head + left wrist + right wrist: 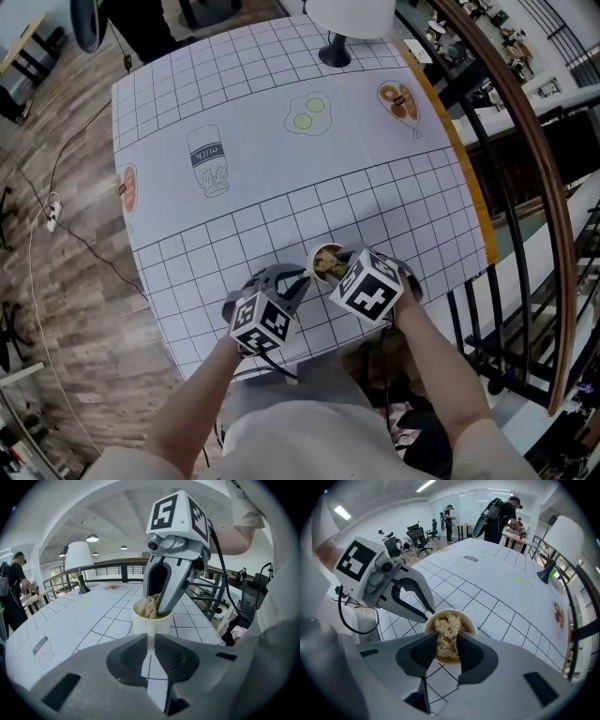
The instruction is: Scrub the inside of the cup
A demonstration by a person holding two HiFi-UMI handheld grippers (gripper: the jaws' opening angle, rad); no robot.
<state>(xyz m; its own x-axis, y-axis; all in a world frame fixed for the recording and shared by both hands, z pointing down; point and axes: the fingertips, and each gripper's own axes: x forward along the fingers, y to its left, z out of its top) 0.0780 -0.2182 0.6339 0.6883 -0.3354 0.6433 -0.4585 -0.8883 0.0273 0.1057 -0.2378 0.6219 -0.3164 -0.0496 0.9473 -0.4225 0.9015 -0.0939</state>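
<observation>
A white cup [324, 251] stands on the grid-patterned tablecloth [281, 187] near the table's front edge. My left gripper [298, 277] is shut on a thin white part at the cup's [149, 623] near side, probably its handle. In the left gripper view its jaws [150, 639] pinch that white strip. My right gripper [336, 266] is shut on a straw-coloured fibrous scrubber [447, 632], which hangs down into the cup [466, 619]. The right fingers [165, 590] reach into the cup's mouth from above. The cup's bottom is hidden by the scrubber.
A white lamp [347, 17] stands at the table's far edge. The cloth carries printed pictures: a milk bottle [208, 161] and fried eggs [307, 114]. A curved wooden railing [530, 178] runs along the right. People [501, 513] stand beyond the table's far end.
</observation>
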